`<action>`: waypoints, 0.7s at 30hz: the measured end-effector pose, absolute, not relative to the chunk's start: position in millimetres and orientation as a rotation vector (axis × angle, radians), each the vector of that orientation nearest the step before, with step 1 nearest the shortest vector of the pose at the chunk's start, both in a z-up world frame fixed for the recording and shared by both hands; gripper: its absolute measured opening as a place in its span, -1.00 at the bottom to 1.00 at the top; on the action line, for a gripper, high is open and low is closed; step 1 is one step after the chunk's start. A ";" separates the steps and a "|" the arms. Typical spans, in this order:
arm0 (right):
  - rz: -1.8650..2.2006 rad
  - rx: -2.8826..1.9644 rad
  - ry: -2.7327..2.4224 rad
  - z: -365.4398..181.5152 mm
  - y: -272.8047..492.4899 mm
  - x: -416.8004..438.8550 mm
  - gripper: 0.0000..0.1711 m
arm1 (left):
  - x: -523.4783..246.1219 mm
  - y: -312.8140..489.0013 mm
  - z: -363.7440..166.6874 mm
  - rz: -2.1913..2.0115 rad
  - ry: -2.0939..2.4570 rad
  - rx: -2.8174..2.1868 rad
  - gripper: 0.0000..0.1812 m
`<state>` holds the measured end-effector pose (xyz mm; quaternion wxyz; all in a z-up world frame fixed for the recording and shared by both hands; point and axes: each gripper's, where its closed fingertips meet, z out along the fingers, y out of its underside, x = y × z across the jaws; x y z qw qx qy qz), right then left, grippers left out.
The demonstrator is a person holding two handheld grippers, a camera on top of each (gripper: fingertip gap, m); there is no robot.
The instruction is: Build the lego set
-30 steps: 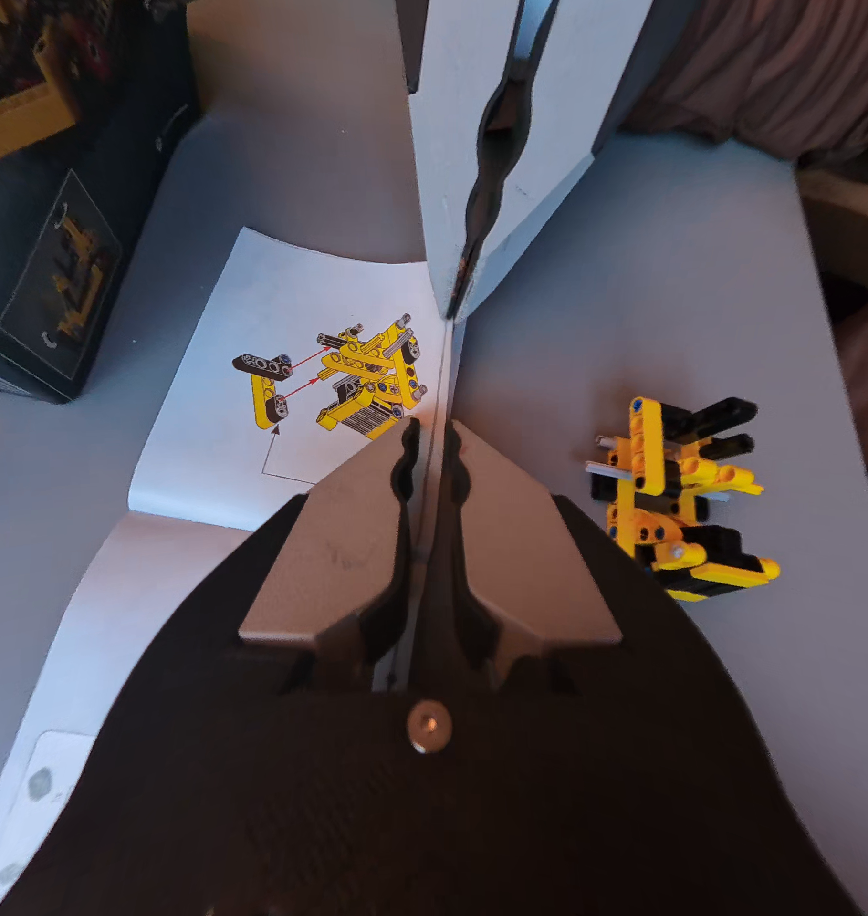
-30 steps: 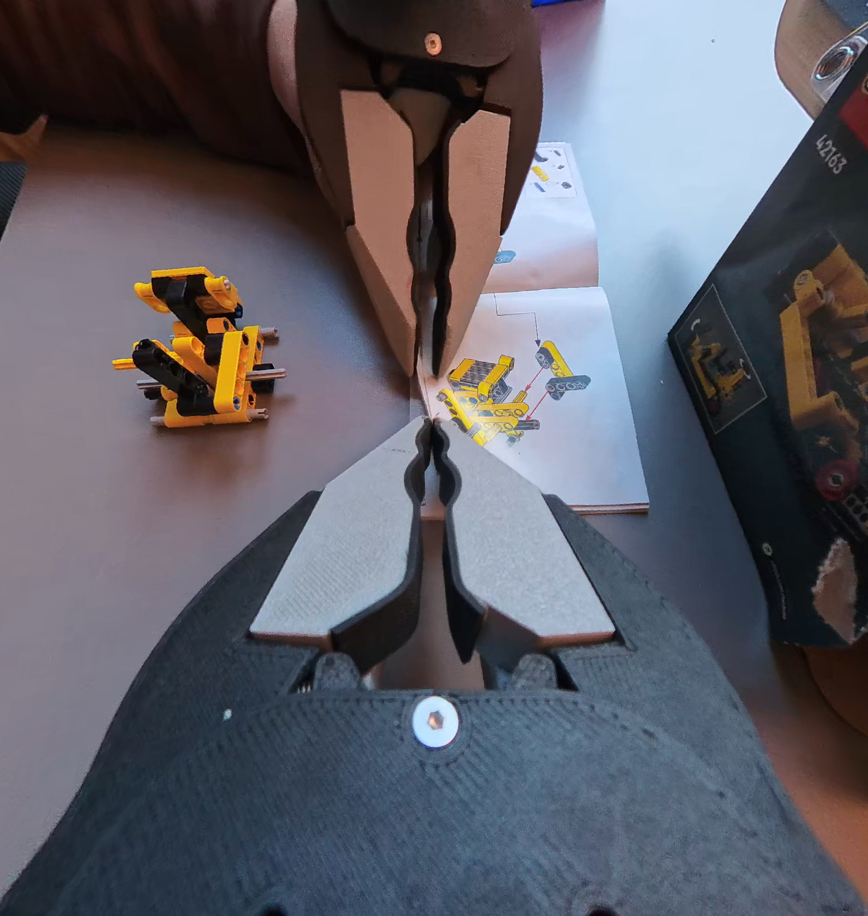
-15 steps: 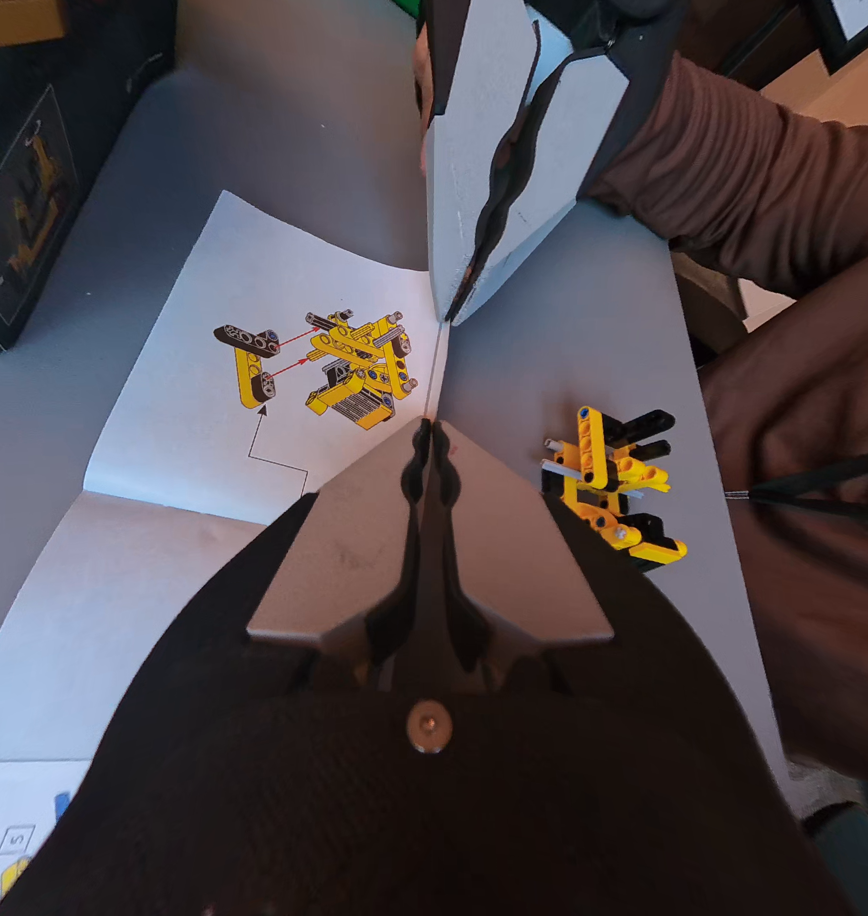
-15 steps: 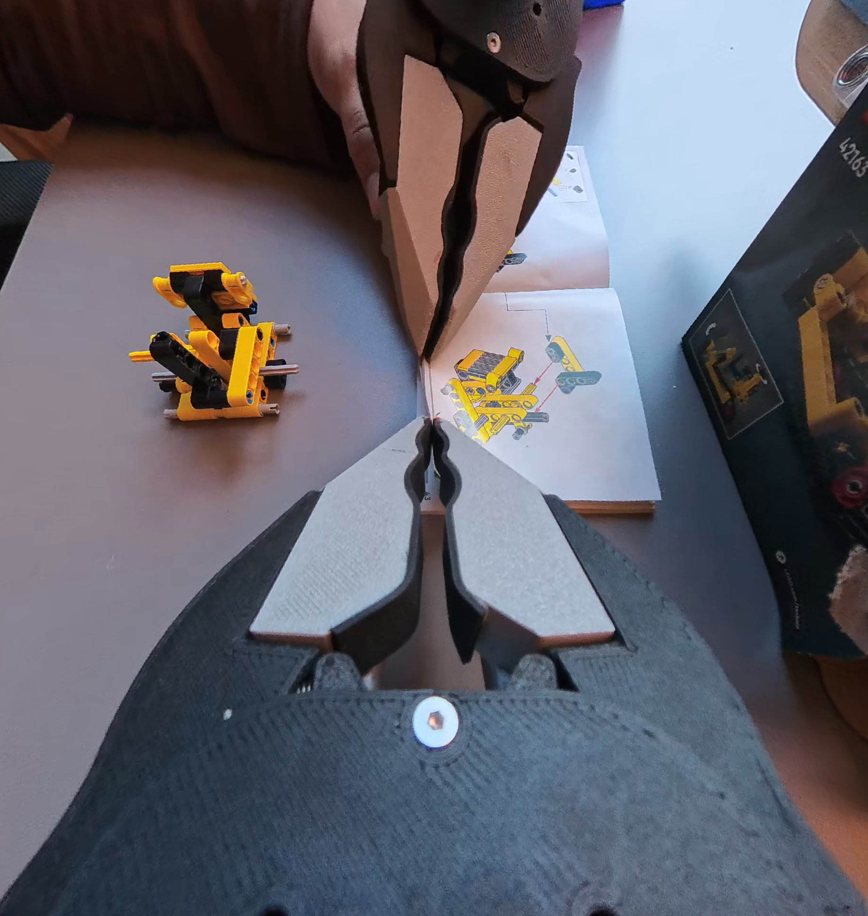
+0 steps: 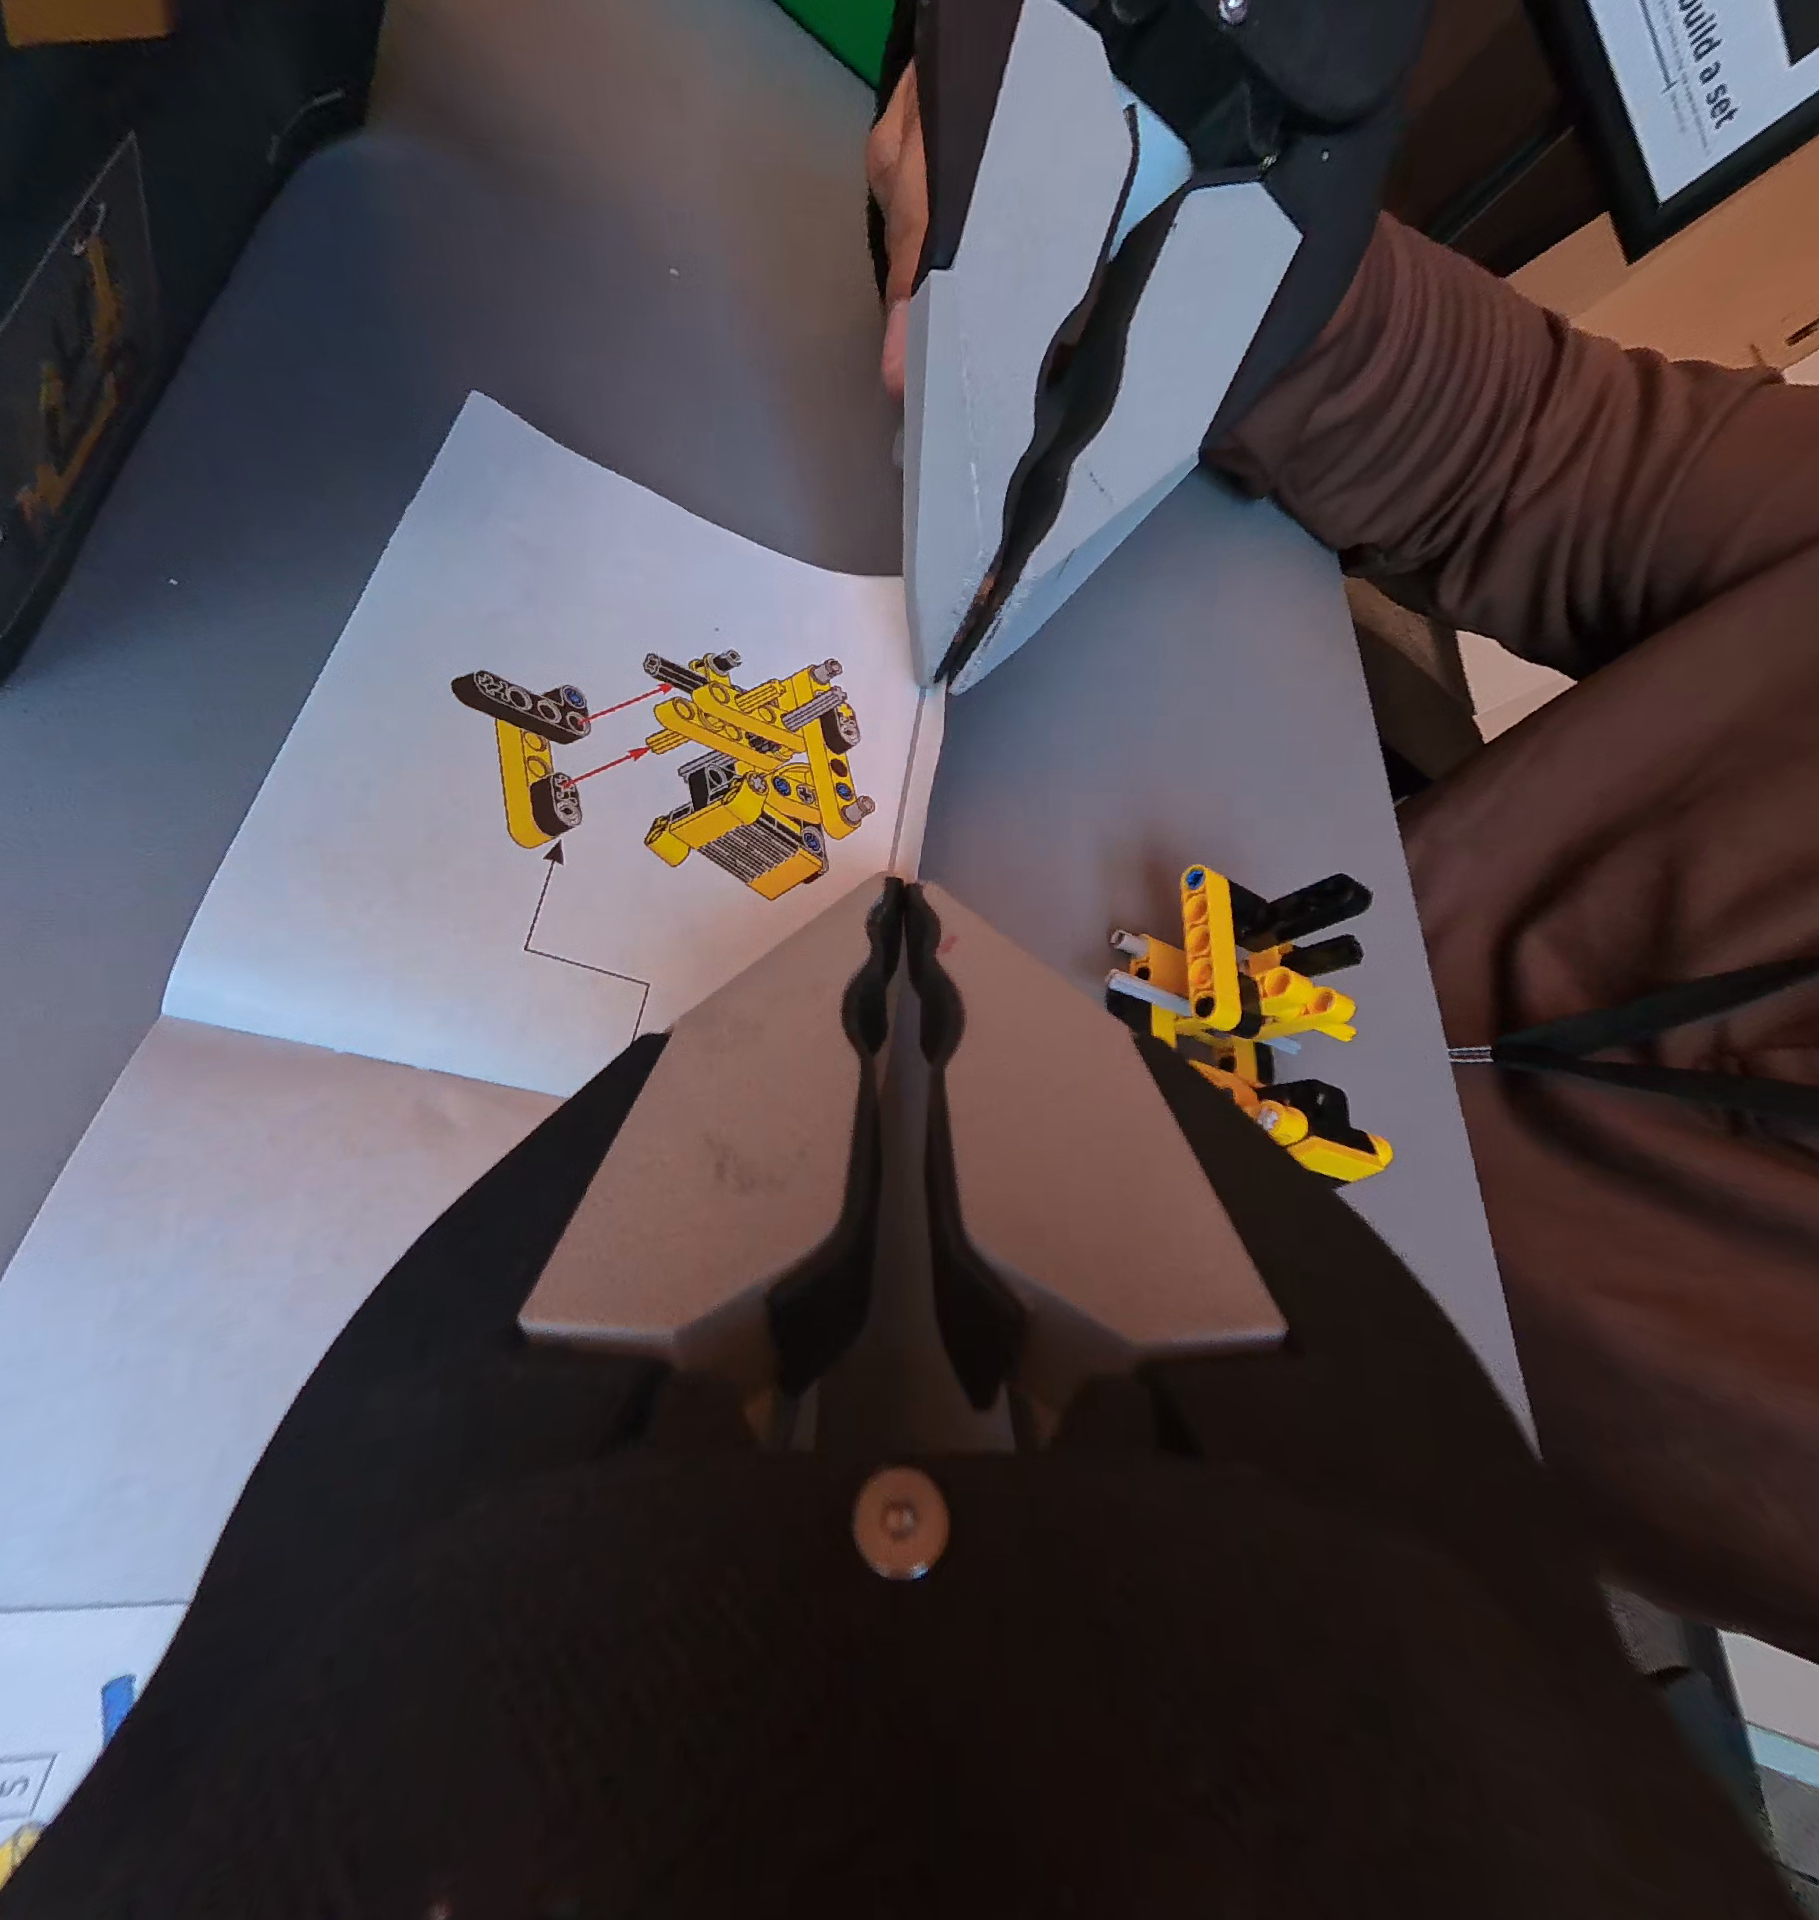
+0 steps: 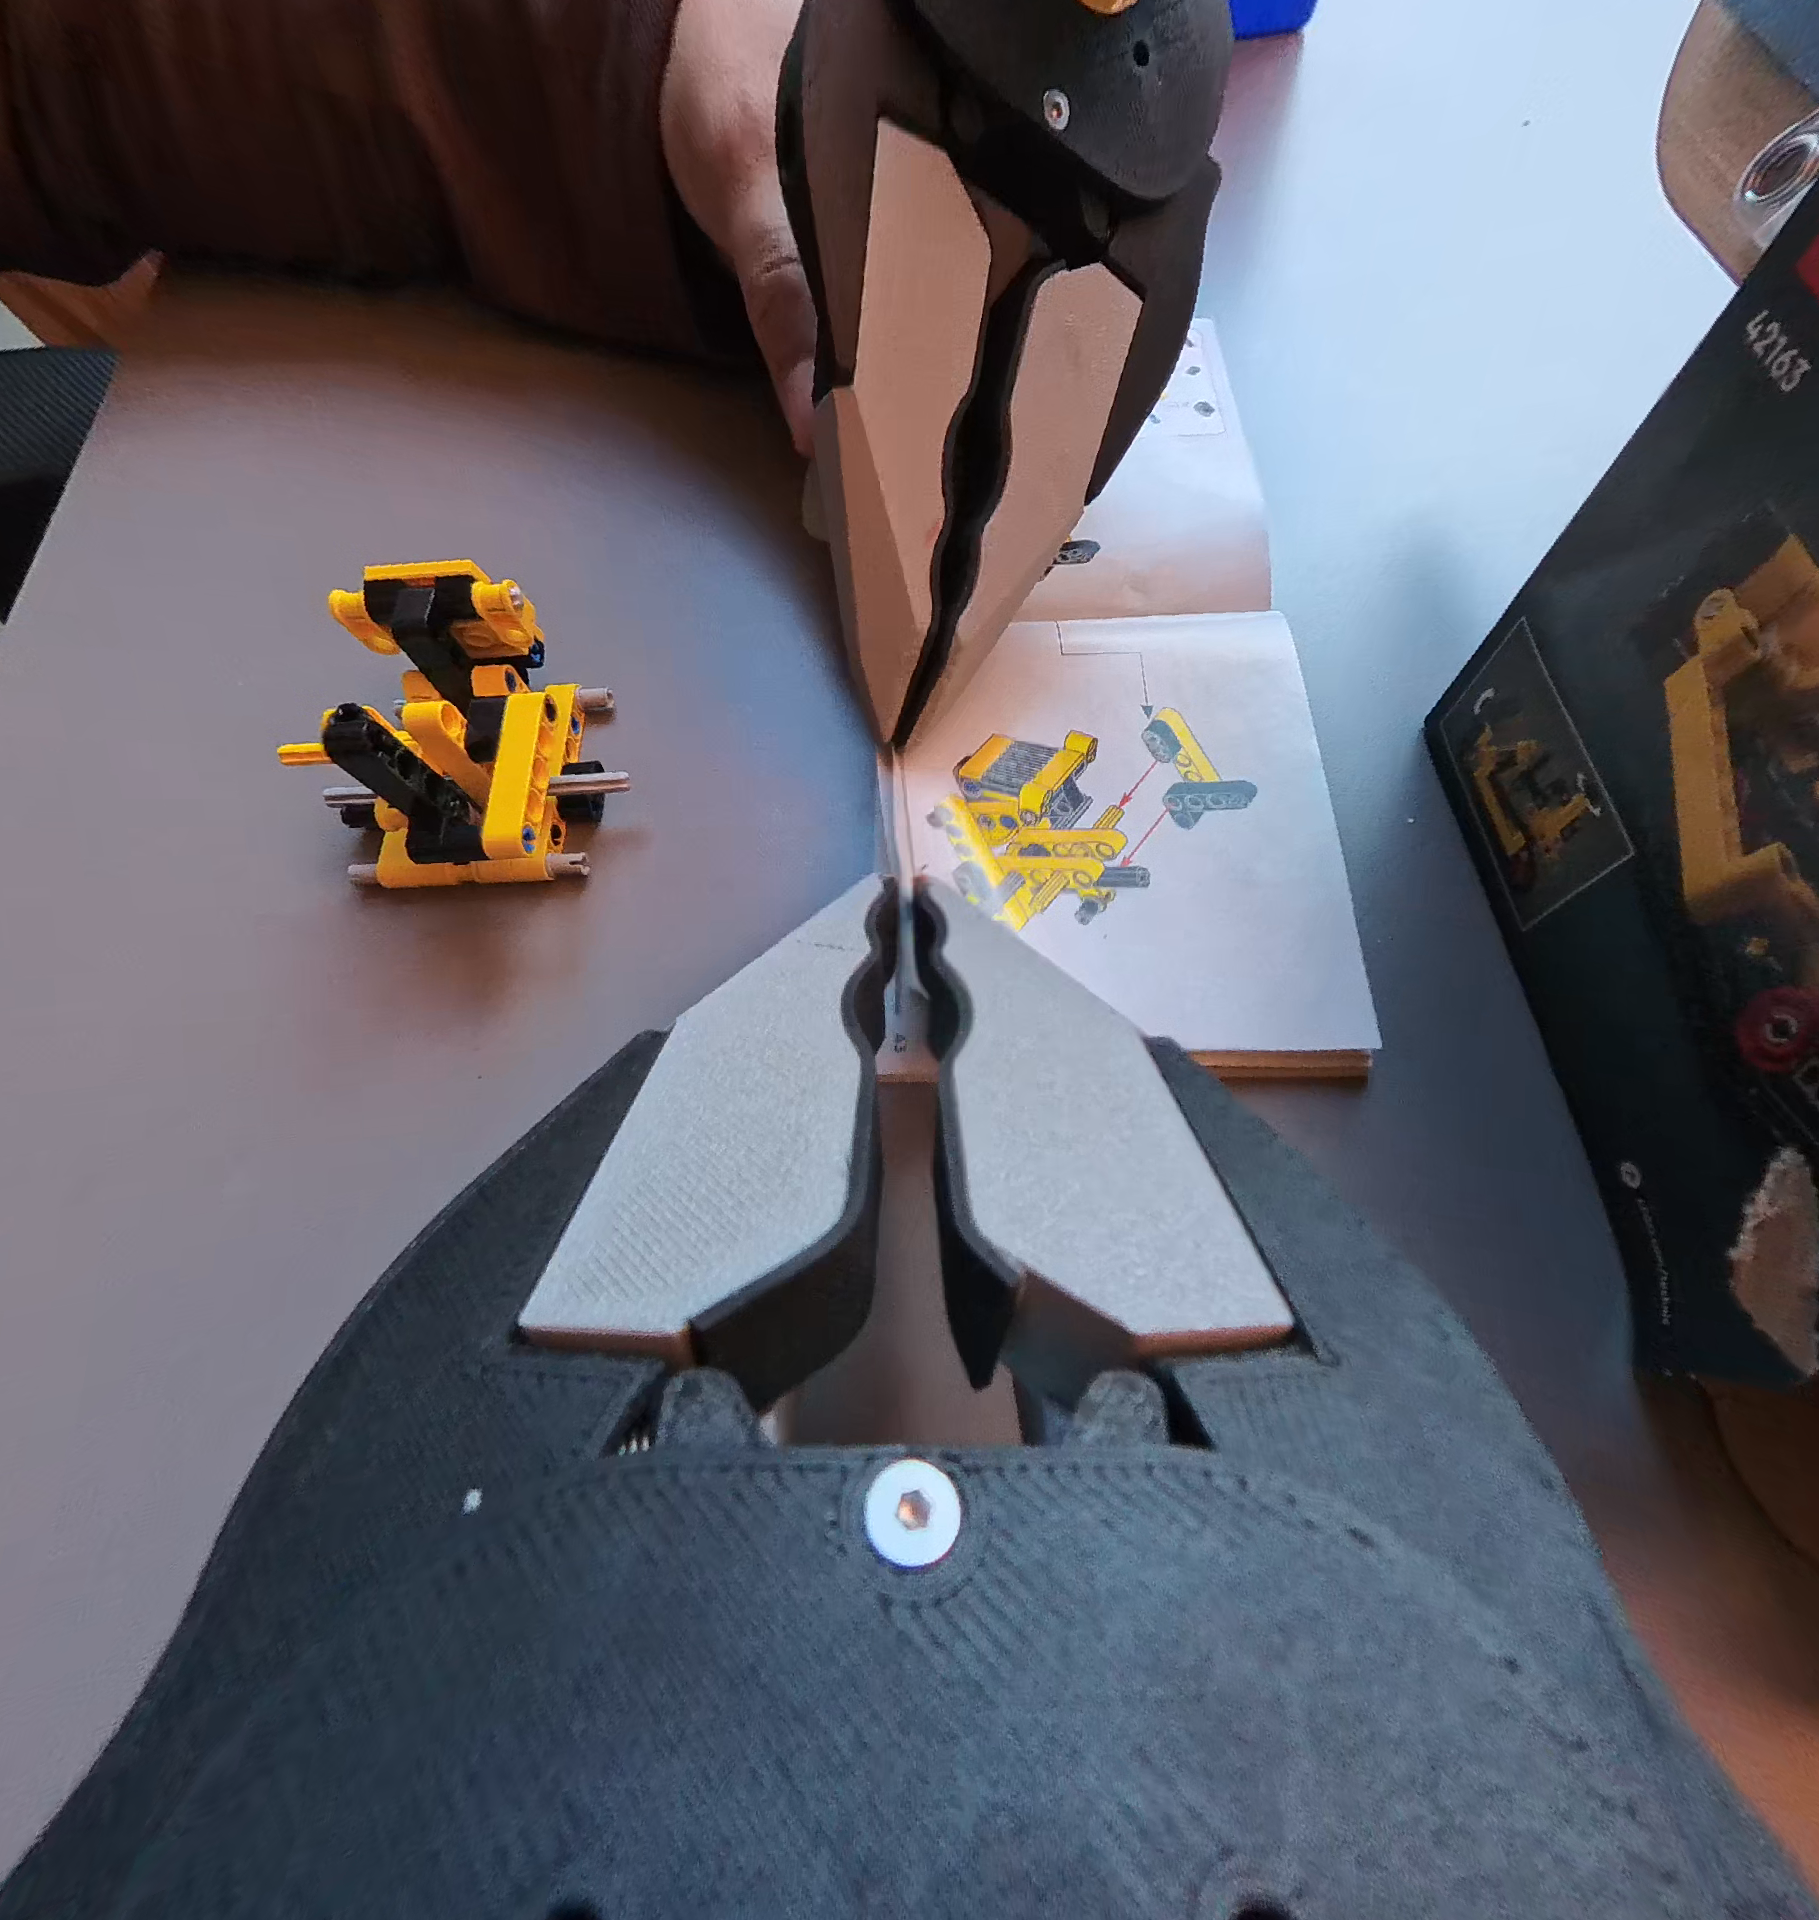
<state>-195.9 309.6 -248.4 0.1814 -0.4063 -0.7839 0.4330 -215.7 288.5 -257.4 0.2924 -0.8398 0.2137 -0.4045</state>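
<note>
The instruction booklet (image 5: 417, 831) lies open on the grey table. One of its pages (image 5: 911, 779) stands upright, seen edge-on as a thin line. My left gripper (image 5: 900, 885) is shut on the near end of that page's edge. My right gripper (image 5: 941, 681) is shut on the far end, tip to tip with the left. In the right wrist view the right gripper (image 6: 900, 885) and the left gripper (image 6: 894, 740) pinch the same page (image 6: 897, 810). The partly built yellow and black lego model (image 5: 1248, 1013) stands on the table right of the page, and also shows in the right wrist view (image 6: 458, 743).
The dark lego box (image 6: 1663, 883) lies beside the booklet (image 6: 1196, 914), and its corner shows in the left wrist view (image 5: 43, 395). A person's brown sleeve (image 5: 1611, 727) reaches over the table edge near the model. A framed sign (image 5: 1715, 94) stands at the far right. Left tips to right tips: about 4 cm.
Both grippers keep hold of the page. The left gripper has pulled back and up, so the model looks smaller. Its jaws have closed tighter on the page.
</note>
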 end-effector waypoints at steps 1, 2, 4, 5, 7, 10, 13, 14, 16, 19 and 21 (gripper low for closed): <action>1.218 -1.141 -2.203 -246.7 310.2 -196.6 -0.92 | -215.9 288.9 -258.4 -1.063 0.571 -2.243 -1.00; 1.209 -1.133 -2.187 -243.9 311.3 -197.5 -0.80 | -216.4 289.6 -259.7 -1.049 0.568 -2.252 -1.00; 1.196 -1.104 -2.147 -235.4 313.8 -198.5 -0.72 | -216.9 290.9 -259.7 -1.036 0.559 -2.252 -1.00; 1.198 -1.085 -2.125 -230.0 314.7 -198.4 -0.72 | -217.7 291.6 -258.6 -1.032 0.552 -2.245 -1.00; 1.210 -1.068 -2.101 -222.3 315.8 -196.6 -0.74 | -220.4 294.1 -255.6 -1.014 0.529 -2.226 -1.00; 1.207 -1.089 -2.106 -222.0 318.7 -192.8 -0.81 | -222.9 295.7 -250.6 -0.995 0.496 -2.196 -1.00; 1.214 -1.114 -2.112 -223.7 319.7 -188.8 -0.94 | -225.5 292.7 -246.9 -0.988 0.462 -2.172 -1.00; 1.199 -1.151 -2.117 -227.9 321.4 -189.1 -0.94 | -226.4 290.6 -245.2 -0.992 0.447 -2.161 -1.00; 1.155 -1.229 -2.140 -240.0 323.3 -191.3 -0.90 | -230.0 287.8 -240.2 -0.983 0.411 -2.132 -1.00; 1.083 -1.225 -2.181 -248.3 320.8 -192.4 -0.90 | -234.9 283.2 -232.0 -0.961 0.373 -2.091 -1.00; 1.078 -1.194 -2.148 -240.9 320.5 -193.6 -0.91 | -237.8 280.1 -230.8 -0.955 0.355 -2.082 -1.00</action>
